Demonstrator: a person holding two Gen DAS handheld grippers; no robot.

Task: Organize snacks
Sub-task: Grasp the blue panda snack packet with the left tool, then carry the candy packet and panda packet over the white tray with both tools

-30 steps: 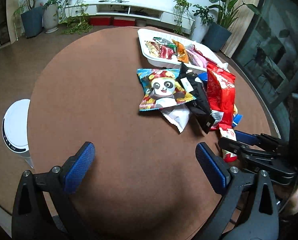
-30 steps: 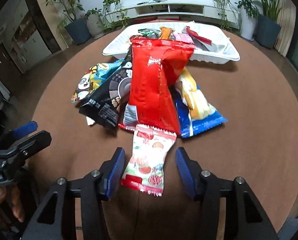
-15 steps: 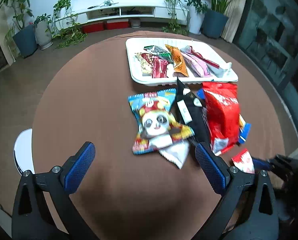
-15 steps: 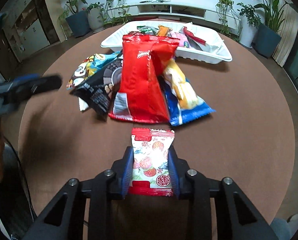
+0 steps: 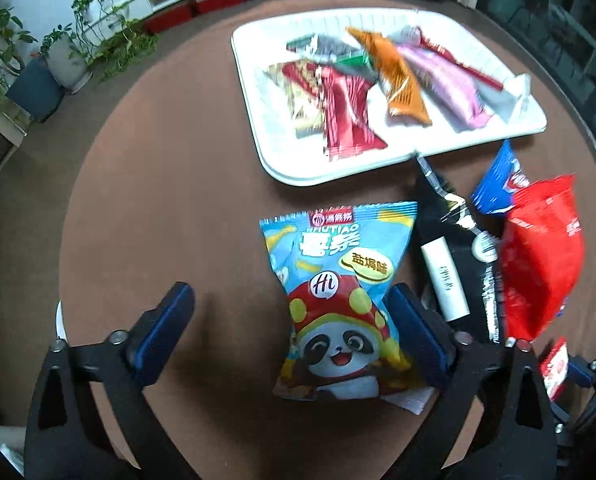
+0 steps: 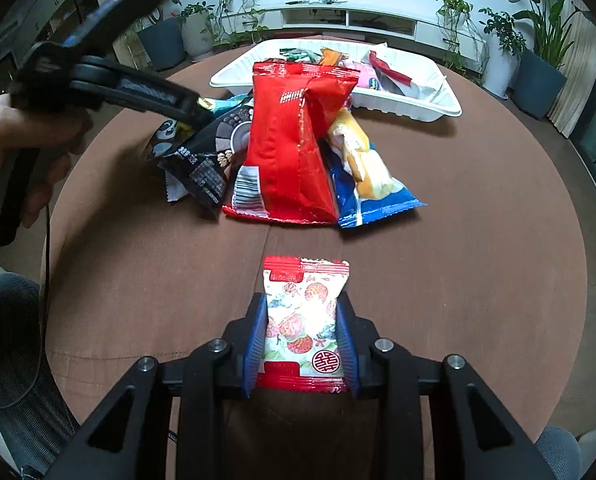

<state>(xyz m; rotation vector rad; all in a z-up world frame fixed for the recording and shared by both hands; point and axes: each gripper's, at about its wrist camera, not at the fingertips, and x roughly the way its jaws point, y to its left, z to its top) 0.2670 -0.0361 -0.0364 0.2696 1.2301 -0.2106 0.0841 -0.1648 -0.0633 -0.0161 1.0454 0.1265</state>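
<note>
- Left gripper (image 5: 290,328): its jaws stand wide and have just been narrowing a little around the panda snack bag (image 5: 340,300), which lies flat on the brown table (image 5: 158,200) just in front of the white tray (image 5: 254,120). The bag sits off-centre in the gap, hard against the right-hand pad with bare table at the other, and the pads do not seem to press it yet.
- To do this step well, I would shift the gripper until the bag is centred, then pinch it across its middle, taking care that the right-hand finger does not snag the black packet (image 5: 454,264) beside it.
- Right gripper (image 6: 301,334): clamped on the small red-and-white sweet packet (image 6: 304,320), held well short of the tray, nearer the person than the loose pile. It should travel over the tall red bag (image 6: 294,140) rather than through it.
- White tray, at the table's far side: several small wrapped snacks lie in it, among them red, orange, pink and dark green ones. Its left part has room.
</note>
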